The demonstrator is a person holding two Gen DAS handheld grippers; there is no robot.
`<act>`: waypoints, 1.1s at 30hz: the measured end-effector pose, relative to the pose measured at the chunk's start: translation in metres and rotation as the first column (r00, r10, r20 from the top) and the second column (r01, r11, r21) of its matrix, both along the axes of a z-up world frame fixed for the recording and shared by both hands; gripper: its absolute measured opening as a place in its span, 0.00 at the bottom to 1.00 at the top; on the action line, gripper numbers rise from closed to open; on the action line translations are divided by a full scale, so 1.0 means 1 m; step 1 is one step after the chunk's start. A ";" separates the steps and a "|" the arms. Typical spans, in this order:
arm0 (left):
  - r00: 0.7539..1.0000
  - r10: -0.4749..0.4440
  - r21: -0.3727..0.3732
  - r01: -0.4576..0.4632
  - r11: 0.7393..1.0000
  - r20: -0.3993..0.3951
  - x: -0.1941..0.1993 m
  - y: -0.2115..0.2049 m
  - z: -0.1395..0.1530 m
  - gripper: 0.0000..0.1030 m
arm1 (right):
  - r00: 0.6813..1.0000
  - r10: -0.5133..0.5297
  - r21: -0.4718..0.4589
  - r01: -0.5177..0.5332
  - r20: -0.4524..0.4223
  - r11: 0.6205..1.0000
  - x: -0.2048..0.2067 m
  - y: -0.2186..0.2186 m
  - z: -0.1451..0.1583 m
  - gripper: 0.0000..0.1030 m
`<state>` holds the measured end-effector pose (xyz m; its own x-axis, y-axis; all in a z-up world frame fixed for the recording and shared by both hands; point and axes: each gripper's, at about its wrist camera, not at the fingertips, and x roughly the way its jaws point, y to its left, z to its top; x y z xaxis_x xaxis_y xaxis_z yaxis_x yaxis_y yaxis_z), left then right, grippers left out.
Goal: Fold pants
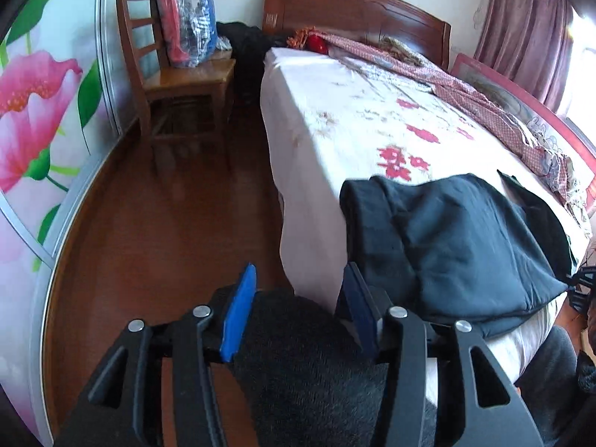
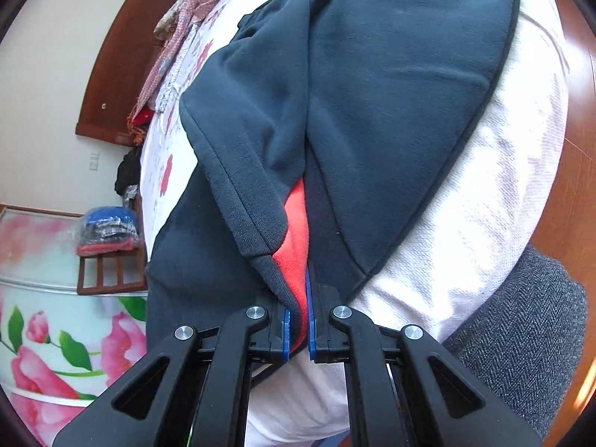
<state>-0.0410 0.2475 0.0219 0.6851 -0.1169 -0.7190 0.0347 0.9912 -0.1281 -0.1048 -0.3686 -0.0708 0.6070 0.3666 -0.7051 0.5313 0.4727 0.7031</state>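
A bed with a white, red-flowered sheet stands on a wood floor, its headboard at the wall. A chair beside it holds a clear bag of what look like folded clothes. The dark pants lie folded at the bed's near corner. The left gripper is released, nothing between its fingers. The right gripper is clenched on the pants' edge, red lining showing.

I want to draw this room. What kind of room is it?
A bedroom, most likely: a bed with a wooden headboard, a chair beside it, and curtains at the window.
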 end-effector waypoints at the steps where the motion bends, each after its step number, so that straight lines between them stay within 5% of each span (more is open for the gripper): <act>1: 0.999 -0.028 -0.011 0.028 1.000 0.032 0.004 -0.010 0.010 0.62 | 1.000 0.008 -0.003 -0.008 -0.006 1.000 0.001 0.001 -0.003 0.05; 3: 0.988 -0.129 -0.032 0.132 0.991 0.085 0.013 -0.040 0.024 0.72 | 1.000 0.006 0.000 -0.006 -0.013 1.000 0.001 -0.002 -0.007 0.05; 5: 0.951 -0.292 -0.037 0.297 0.954 0.100 0.029 -0.087 0.029 0.78 | 0.999 0.028 -0.041 -0.029 -0.023 0.999 0.006 -0.001 -0.007 0.05; 9: 0.852 -0.523 -0.006 0.523 0.852 -0.002 0.045 -0.174 0.009 0.70 | 1.000 0.030 -0.036 -0.030 -0.001 0.999 0.001 0.006 0.011 0.08; 13: 0.814 -0.572 -0.313 0.519 0.795 -0.101 0.025 -0.180 -0.008 0.70 | 0.997 0.062 -0.001 -0.062 0.042 0.998 -0.008 0.016 0.016 0.15; 16: 0.844 -0.523 -0.405 0.441 0.801 -0.117 0.022 -0.163 -0.012 0.68 | 0.996 0.079 0.021 -0.080 0.041 0.997 -0.006 0.024 0.008 0.15; 18: 0.826 -0.533 -0.621 0.323 0.714 -0.182 0.031 -0.147 -0.026 0.68 | 0.996 0.079 0.031 -0.081 0.040 0.996 -0.005 0.026 0.005 0.15; 19: 0.783 -0.565 -0.716 0.236 0.657 -0.261 0.032 -0.148 -0.042 0.68 | 0.996 0.075 0.041 -0.076 0.044 0.996 -0.004 0.026 0.004 0.15; 21: 0.741 -0.572 -0.801 0.077 0.594 -0.352 0.028 -0.143 -0.065 0.68 | 0.996 0.076 0.040 -0.078 0.054 0.996 -0.007 0.024 0.005 0.15; 24: 0.771 -0.498 -0.783 -0.001 0.622 -0.397 0.025 -0.132 -0.080 0.68 | 0.996 0.074 0.037 -0.076 0.055 0.996 -0.007 0.026 0.005 0.15; 28: 0.785 -0.404 -0.791 -0.170 0.588 -0.469 0.025 -0.125 -0.105 0.68 | 0.995 0.076 0.029 -0.078 0.060 0.997 -0.011 0.026 0.005 0.15; 30: 0.802 -0.346 -0.768 -0.206 0.606 -0.488 0.026 -0.125 -0.110 0.66 | 0.995 0.072 0.039 -0.074 0.069 0.996 -0.013 0.026 0.004 0.15; 33: 0.818 -0.282 -0.771 -0.274 0.575 -0.501 0.026 -0.127 -0.112 0.62 | 0.994 0.080 0.029 -0.082 0.075 0.996 -0.014 0.027 0.004 0.15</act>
<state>-0.0149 0.1209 -0.0904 0.2293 -0.8125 -0.5359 -0.3078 0.4618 -0.8319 -0.1187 -0.3411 -0.0669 0.6241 0.4385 -0.6467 0.4387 0.4883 0.7544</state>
